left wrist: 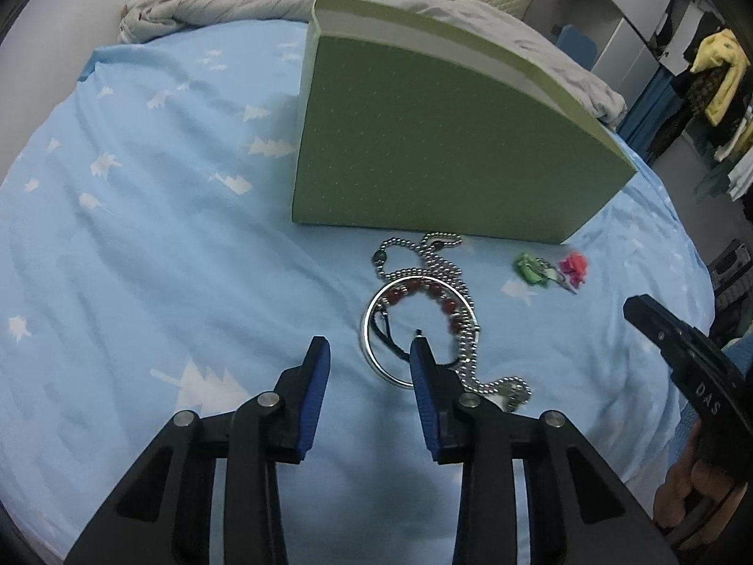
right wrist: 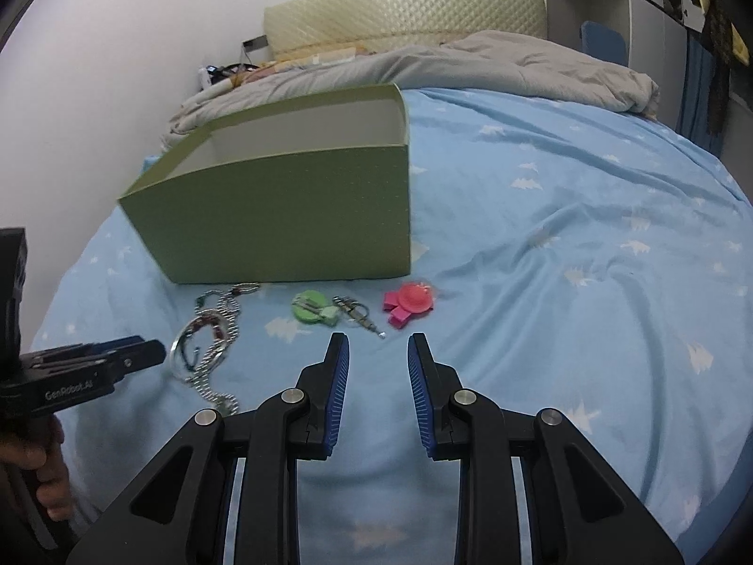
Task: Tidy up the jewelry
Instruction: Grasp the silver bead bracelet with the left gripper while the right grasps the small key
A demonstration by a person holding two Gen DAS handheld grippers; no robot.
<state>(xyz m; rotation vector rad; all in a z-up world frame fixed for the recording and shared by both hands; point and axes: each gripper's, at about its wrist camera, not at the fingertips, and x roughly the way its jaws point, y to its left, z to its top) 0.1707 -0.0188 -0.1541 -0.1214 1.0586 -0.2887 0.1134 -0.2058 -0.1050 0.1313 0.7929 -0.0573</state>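
A heap of jewelry lies on the blue bedsheet in front of a green box (left wrist: 423,141) whose top is open: a silver bead chain (left wrist: 442,254), a red bead bracelet (left wrist: 437,294) and a silver bangle (left wrist: 372,353). My left gripper (left wrist: 369,348) hovers open over the bangle's left rim, pads not pressing on anything. To the right lie a green clip (right wrist: 308,307), a small metal piece (right wrist: 355,313) and a pink clip (right wrist: 409,303). My right gripper (right wrist: 378,341) stands open just short of them, with nothing between its fingers. The box (right wrist: 282,216) shows a white inside.
A crumpled grey duvet (right wrist: 517,61) and a padded headboard (right wrist: 404,9) lie behind the box. Shelves with hanging clothes (left wrist: 715,75) stand at the right past the bed's edge. A hand (right wrist: 42,471) holds the left gripper's handle.
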